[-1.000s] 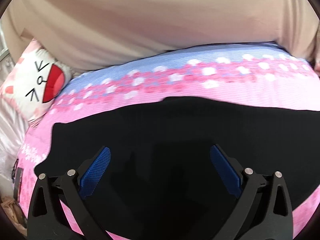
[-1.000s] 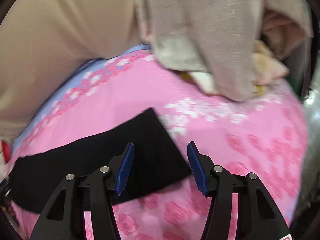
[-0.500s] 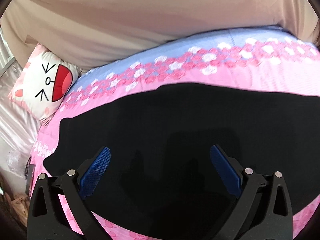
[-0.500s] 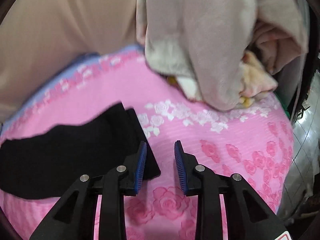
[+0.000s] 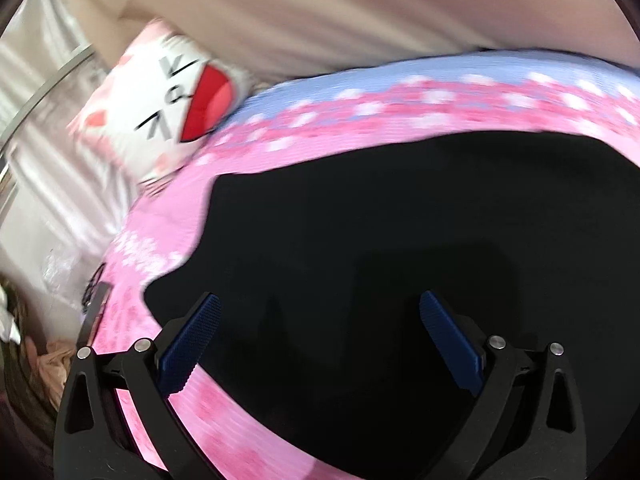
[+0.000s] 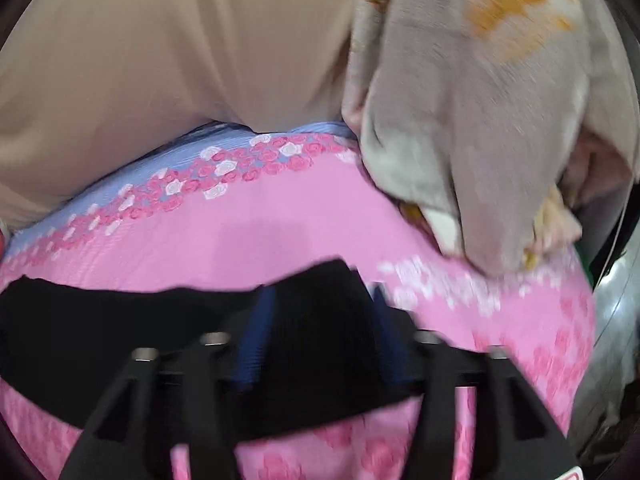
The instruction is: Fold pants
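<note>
Black pants lie flat on a pink flowered bedsheet. My left gripper is open wide just above the left part of the pants, its blue pads apart and empty. In the right wrist view the pants stretch leftward, and their right end lies between the fingers of my right gripper. That gripper is open, with blue pads either side of the cloth. The view is blurred, so contact cannot be told.
A white cat-face pillow lies at the bed's left end. A beige curtain hangs behind the bed. A grey and orange blanket heap sits at the right end. The bed's left edge drops to clutter.
My right gripper moved left over the right end of the pants and opened wider after narrowing. My left gripper shifted toward the left end of the pants and stayed open.
</note>
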